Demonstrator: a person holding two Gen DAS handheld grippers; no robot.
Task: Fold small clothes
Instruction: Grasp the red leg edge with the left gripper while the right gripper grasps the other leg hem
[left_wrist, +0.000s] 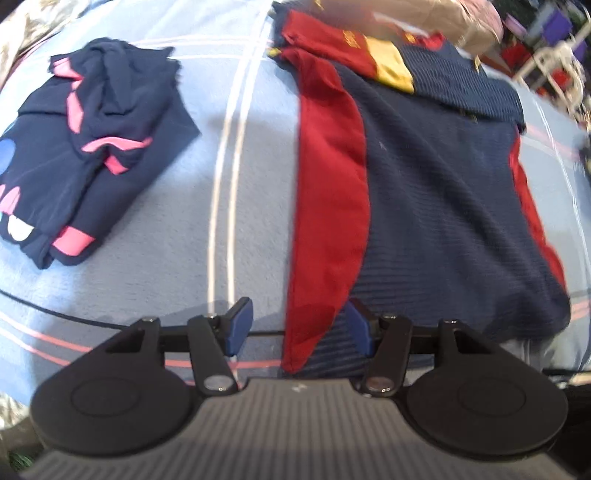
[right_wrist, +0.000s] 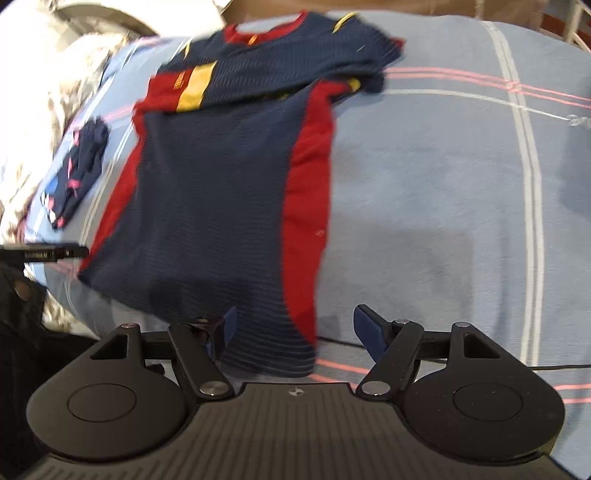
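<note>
A light blue bedsheet with white and pink plaid stripes (left_wrist: 184, 206) (right_wrist: 443, 184) covers the bed and carries everything else. Spread flat across it lies the navy ribbed football jersey with red side panels (left_wrist: 436, 206) (right_wrist: 207, 192), its hem toward the cameras and its collar end far from them. The upper part is folded over onto the body, so a red and yellow patch (left_wrist: 384, 62) (right_wrist: 192, 86) lies on top near the collar.

In the left wrist view one red side panel runs down the jersey's left edge to the hem, and the hem corner falls between the blue pads of the left gripper (left_wrist: 298, 328). The jaws stand apart, spread on either side of that corner and not pressed on it. In the right wrist view the opposite hem corner, navy with a red panel, lies between the pads of the right gripper (right_wrist: 293, 330), whose jaws are likewise spread wide and released.

Well apart from the jersey, on the left side of the bed, rests a folded navy garment with pink trim (left_wrist: 92, 147) (right_wrist: 75, 173), bundled into a rough rectangle. At the left edge of the right wrist view a thin black bar, part of the left gripper (right_wrist: 55, 254), reaches just beside the jersey's hem.
</note>
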